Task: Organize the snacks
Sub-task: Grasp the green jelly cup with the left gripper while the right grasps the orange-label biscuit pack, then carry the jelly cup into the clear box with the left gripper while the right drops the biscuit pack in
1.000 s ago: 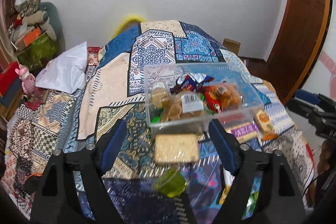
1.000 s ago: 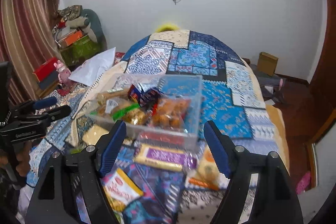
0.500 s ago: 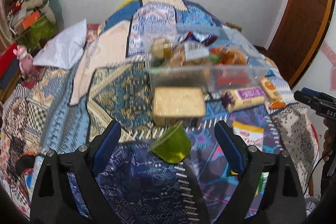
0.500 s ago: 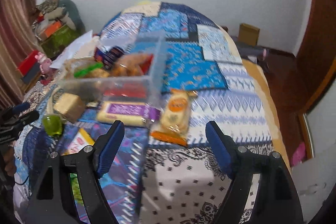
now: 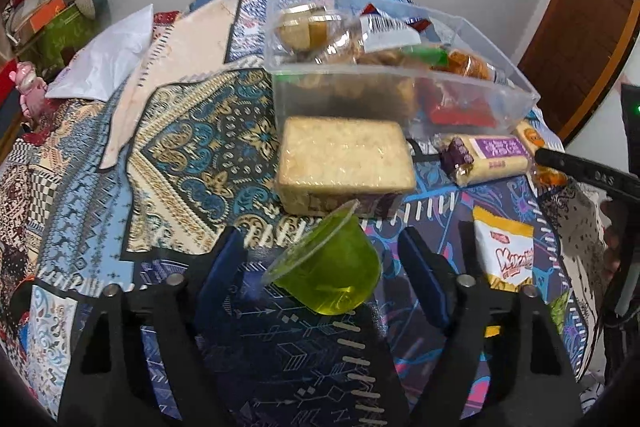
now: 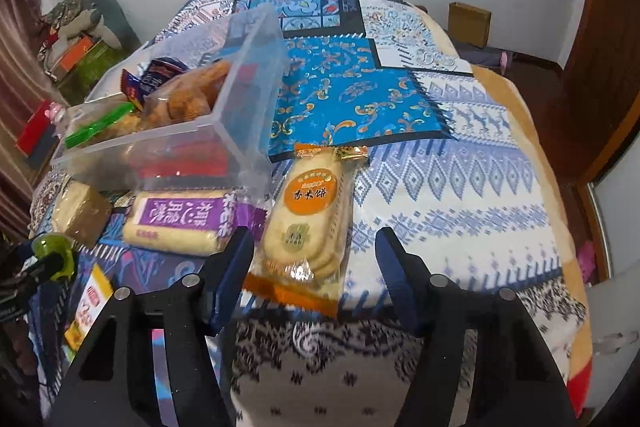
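Through the left wrist camera I see my left tongs (image 5: pixel 322 263) low over the patterned bedspread (image 5: pixel 188 147) near the bed's front edge. A green jelly cup (image 5: pixel 330 267) lies tipped on its side between the two blue pads (image 5: pixel 222 267); the pads stand apart on either side of it and are closing, and I see a gap on both sides, so nothing is pinched. Just behind the cup sits a wrapped block of pale crackers (image 5: pixel 344 159), and behind that, touching or nearly touching it, a clear plastic box (image 5: pixel 400 75) already filled with assorted snacks. To the right of the crackers lies a purple-labelled roll of biscuits (image 5: pixel 488 155), and nearer the front edge a yellow and white packet (image 5: pixel 506 251). A white pillow (image 5: pixel 108 55) lies toward the bed's far left side.

Through the right wrist camera, my right tongs (image 6: pixel 316 259) are near the bed's front edge too. An orange-labelled pack of rice crackers (image 6: pixel 310 223) lies on the bedspread (image 6: pixel 440 171) with its near end between the pads (image 6: pixel 236 267); they are closing but spread wider than the pack and not pressing it. The clear box (image 6: pixel 176 143) stands just left of the pack's far end, with the purple roll (image 6: pixel 180 219) in front of it. At the far left the green cup (image 6: pixel 54 255) shows beside the other tongs.
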{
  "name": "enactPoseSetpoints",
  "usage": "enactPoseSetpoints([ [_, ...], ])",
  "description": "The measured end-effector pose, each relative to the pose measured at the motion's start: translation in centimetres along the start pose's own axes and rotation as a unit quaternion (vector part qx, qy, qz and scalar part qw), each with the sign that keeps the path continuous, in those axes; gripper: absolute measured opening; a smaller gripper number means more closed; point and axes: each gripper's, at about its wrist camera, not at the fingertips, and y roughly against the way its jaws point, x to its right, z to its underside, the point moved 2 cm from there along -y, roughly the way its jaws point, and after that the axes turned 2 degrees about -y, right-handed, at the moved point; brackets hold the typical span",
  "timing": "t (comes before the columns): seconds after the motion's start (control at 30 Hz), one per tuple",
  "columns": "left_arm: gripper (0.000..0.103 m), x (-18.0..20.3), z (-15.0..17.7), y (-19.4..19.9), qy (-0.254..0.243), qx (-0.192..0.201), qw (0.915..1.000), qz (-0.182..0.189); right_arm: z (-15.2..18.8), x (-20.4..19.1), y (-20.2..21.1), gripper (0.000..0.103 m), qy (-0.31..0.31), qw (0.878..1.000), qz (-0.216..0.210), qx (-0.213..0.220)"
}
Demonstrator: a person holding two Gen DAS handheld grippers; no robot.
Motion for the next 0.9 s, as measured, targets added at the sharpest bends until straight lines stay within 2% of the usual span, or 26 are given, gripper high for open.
enactPoseSetpoints([
  [0.1, 0.067, 0.1, 0.2, -0.9, -0.001, -0.013, 0.9999, 0.005, -0.2, -0.2, -0.8, 0.058, 0.005, 1.000, 0.003, -0.006],
  [0.23, 0.058, 0.3, 0.2, -1.0, -0.002, -0.003, 1.0000, -0.006, -0.7, -0.4, -1.4, 0.044, 0.007, 1.000, 0.000, -0.006],
  [0.33, 0.058, 0.1, 0.3, -0.9, 0.004, -0.001, 1.0000, 0.005, -0.9, -0.5, -1.5, 0.039, 0.010, 1.000, 0.004, -0.003],
  [0.53, 0.058, -0.1, 0.6, 0.1, 0.006, 0.004, 1.0000, 0.004, -0.6, -0.5, -1.0, 0.037, 0.016, 1.000, 0.006, 0.002],
  [0.9, 0.057, 0.0, -0.5, 4.2, 0.006, 0.047, 0.9989, 0.001, -1.0, -1.2, 3.8, 0.037, 0.023, 0.998, -0.005, 0.051],
])
